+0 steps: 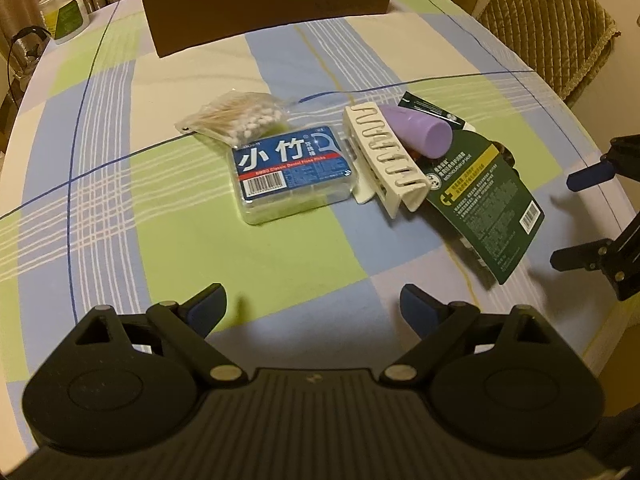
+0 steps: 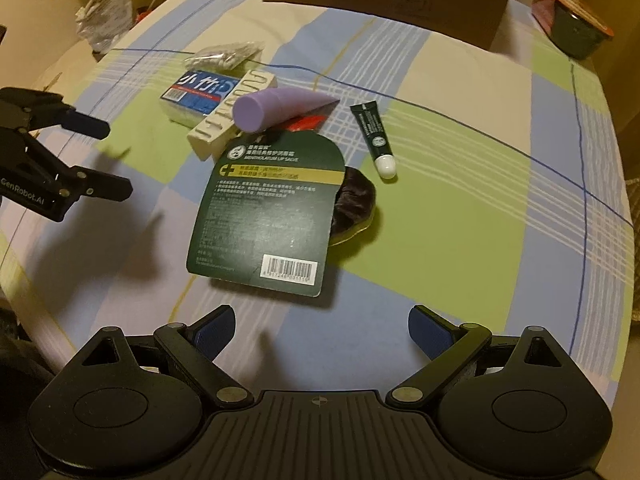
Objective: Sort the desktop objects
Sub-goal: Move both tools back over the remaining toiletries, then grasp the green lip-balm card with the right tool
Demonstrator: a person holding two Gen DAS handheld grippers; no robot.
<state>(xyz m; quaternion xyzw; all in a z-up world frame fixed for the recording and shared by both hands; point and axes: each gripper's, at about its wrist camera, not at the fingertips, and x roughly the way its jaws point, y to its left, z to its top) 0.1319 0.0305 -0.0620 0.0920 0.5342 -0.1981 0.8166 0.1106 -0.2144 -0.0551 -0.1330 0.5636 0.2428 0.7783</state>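
Note:
A heap of small objects lies mid-table: a bag of cotton swabs [image 1: 236, 118], a blue floss-pick box [image 1: 290, 170], a white slotted rack [image 1: 384, 156], a purple tube [image 1: 420, 130] and a dark green lip-balm card [image 1: 488, 208]. In the right wrist view the card [image 2: 268, 208] rests on a dark scrunchie [image 2: 356, 200], with a small green tube [image 2: 376, 136] beside it. My left gripper [image 1: 314, 310] is open and empty, short of the box. My right gripper [image 2: 320, 334] is open and empty, just short of the card.
A brown cardboard box [image 1: 264, 4] stands at the table's far edge. A plastic tub [image 1: 64, 12] sits far left, a padded chair [image 1: 556, 28] far right. An orange-rimmed bowl [image 2: 576, 28] sits by the box. The checked tablecloth [image 1: 120, 184] covers the table.

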